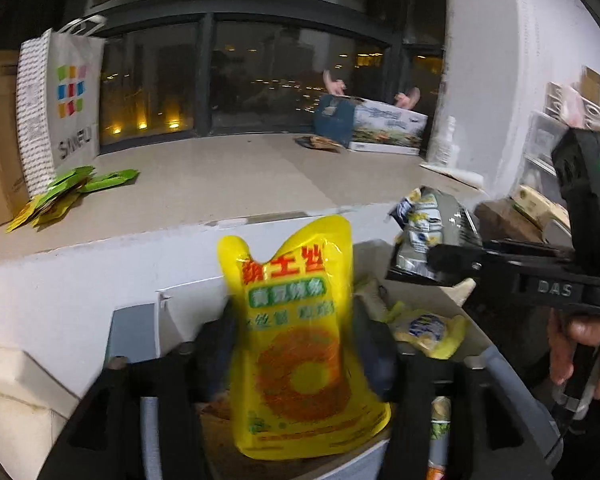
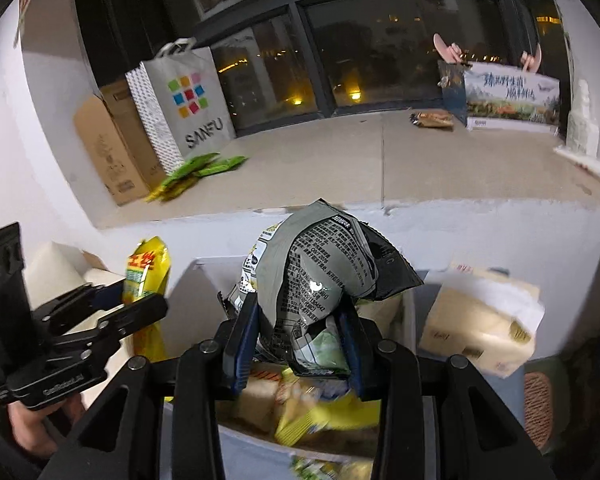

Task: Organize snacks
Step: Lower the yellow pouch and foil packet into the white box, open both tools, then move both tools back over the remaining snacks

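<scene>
Night outside the big dark window, and a wide beige ledge [image 2: 340, 160] runs under it, with a white shopping bag [image 2: 184, 104] parked at the far left. That bag is my landmark. Right at its foot there's a loose pile of green packets [image 2: 196, 170], and a printed carton [image 2: 512, 96] sits way off to its right.

Down below the ledge is an open box [image 2: 300, 412] full of mixed snacks. Both grippers hang over it. The left gripper [image 1: 296, 344] is clamped on a yellow pouch [image 1: 296, 340], upright, long axis vertical. The right gripper [image 2: 300, 344] is pinching a crumpled grey packet [image 2: 324, 276], also standing up.

My guess is both go up onto the ledge. The left gripper is on the bag's side, so nearer the green pile.
</scene>
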Available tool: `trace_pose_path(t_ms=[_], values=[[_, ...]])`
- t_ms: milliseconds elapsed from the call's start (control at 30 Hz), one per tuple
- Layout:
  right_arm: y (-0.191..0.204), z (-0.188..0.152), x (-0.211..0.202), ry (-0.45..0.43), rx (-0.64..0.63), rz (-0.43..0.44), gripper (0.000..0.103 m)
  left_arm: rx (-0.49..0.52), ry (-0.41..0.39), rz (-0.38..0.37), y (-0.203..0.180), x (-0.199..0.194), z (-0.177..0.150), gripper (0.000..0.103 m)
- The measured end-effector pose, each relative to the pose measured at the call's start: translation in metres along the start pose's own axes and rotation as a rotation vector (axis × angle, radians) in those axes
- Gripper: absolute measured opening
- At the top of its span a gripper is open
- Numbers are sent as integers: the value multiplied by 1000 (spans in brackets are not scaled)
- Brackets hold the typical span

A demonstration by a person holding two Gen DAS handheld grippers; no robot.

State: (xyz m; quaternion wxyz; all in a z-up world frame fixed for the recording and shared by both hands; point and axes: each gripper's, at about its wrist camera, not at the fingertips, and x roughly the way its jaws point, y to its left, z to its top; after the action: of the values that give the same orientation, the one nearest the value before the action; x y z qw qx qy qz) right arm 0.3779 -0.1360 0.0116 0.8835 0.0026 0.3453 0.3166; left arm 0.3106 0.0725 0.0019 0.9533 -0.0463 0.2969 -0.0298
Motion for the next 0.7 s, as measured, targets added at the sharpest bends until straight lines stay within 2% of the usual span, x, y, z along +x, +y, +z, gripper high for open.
trace_pose_path(t_ms=[33, 67, 100, 133, 167, 200, 467, 600, 700], values=[[-1, 2, 3, 9, 2, 7, 41, -21, -1, 8, 5, 0, -1, 98], [-1, 3, 4, 13, 4, 19, 42, -42, -5, 17, 9, -2, -1, 103], [-2, 3, 5, 14, 5, 23, 52, -57, -9, 25, 12, -3, -2, 103], [-2, 3, 5, 17, 6, 20, 66, -63, -3, 23, 14, -3, -2, 103], [-2, 2, 6, 19, 8, 12, 99, -64, 1, 17, 15, -4, -3, 103], [-1, 1, 5, 11, 4, -10, 103, -61, 0, 17, 15, -6, -4, 103], [7, -11, 1, 23, -50, -72, 103, -7, -25, 45, 3, -26, -9, 103], [14, -16, -11, 10, -63, -61, 103, 1, -65, 28, -4, -51, -17, 103], [22, -23, -36, -23, -95, -36, 103, 10, -91, -3, -10, -72, -26, 103]])
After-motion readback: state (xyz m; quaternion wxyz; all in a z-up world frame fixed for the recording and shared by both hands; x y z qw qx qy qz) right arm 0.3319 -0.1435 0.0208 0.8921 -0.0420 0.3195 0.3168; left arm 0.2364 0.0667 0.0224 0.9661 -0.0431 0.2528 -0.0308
